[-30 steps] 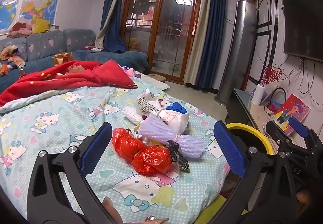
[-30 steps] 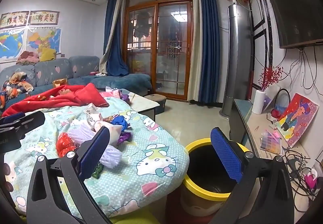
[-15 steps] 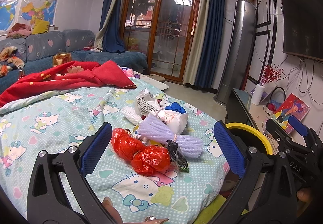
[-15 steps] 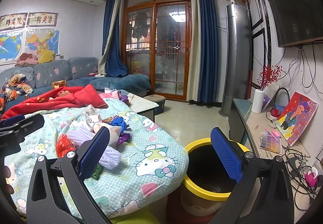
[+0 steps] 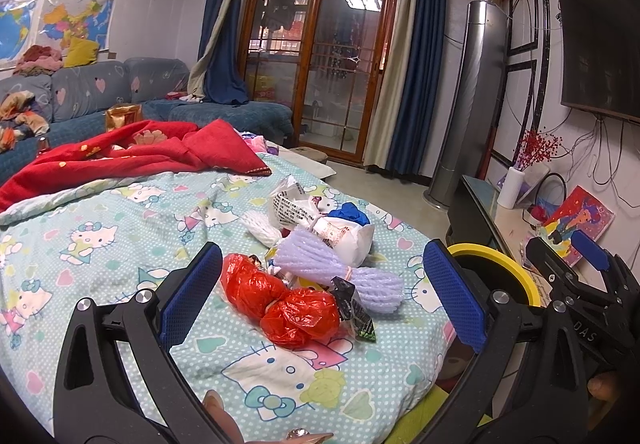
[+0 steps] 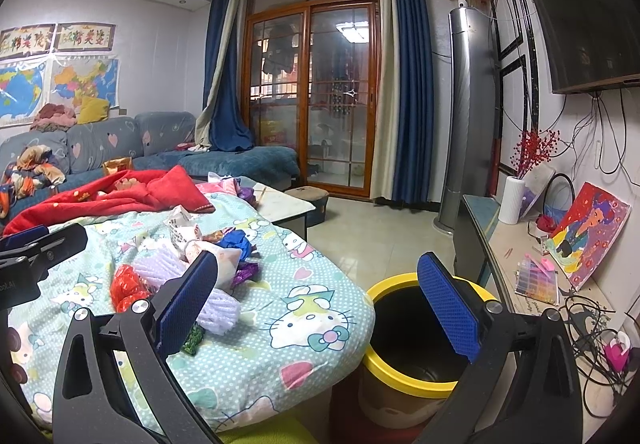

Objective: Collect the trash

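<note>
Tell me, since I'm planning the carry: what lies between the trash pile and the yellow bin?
In the right wrist view, only bare Hello Kitty quilt lies between the trash pile and the yellow bin, ending at the quilt's drooping edge.

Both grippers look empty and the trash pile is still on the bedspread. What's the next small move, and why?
Probably ease the open left gripper forward and down onto the red plastic bag. It is the nearest piece of the pile, it lies between the two fingers, and the yellow-rimmed bin stands open just off the bed's edge, beside the open, empty right gripper.
</note>
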The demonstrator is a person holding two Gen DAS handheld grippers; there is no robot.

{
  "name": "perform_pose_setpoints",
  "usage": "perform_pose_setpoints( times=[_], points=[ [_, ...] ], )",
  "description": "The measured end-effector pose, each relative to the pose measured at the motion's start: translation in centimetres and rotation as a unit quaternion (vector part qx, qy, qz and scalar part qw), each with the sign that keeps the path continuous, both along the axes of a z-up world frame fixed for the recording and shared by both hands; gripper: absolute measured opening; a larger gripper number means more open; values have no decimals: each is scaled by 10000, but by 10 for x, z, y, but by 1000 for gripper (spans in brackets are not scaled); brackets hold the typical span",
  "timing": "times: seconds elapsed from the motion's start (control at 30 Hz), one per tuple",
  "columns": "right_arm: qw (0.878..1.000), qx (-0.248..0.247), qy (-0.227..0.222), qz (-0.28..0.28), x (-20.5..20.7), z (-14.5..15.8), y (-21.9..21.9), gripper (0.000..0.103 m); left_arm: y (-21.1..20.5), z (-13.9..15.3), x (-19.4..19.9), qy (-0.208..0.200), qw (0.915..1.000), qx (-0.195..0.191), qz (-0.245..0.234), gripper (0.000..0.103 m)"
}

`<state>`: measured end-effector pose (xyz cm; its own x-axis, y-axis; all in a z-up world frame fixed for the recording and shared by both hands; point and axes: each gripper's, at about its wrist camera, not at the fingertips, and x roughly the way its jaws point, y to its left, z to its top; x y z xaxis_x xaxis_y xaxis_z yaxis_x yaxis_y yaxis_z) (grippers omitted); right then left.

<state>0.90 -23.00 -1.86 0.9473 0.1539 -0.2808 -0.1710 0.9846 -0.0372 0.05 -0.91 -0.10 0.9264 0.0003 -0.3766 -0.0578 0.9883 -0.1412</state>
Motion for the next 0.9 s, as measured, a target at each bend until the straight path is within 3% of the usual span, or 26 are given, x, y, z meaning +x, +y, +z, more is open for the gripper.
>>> perform_pose_setpoints(
  times=[0.5,0.9],
  points=[
    [9995,-97,51,284,2,-3,11,97,14,-9,-1,44,9997,-220,-38,92],
    [9902,-442,312,1290,7,-11,57,97,63,-23,7,233,9968,-531,556,92]
  ],
)
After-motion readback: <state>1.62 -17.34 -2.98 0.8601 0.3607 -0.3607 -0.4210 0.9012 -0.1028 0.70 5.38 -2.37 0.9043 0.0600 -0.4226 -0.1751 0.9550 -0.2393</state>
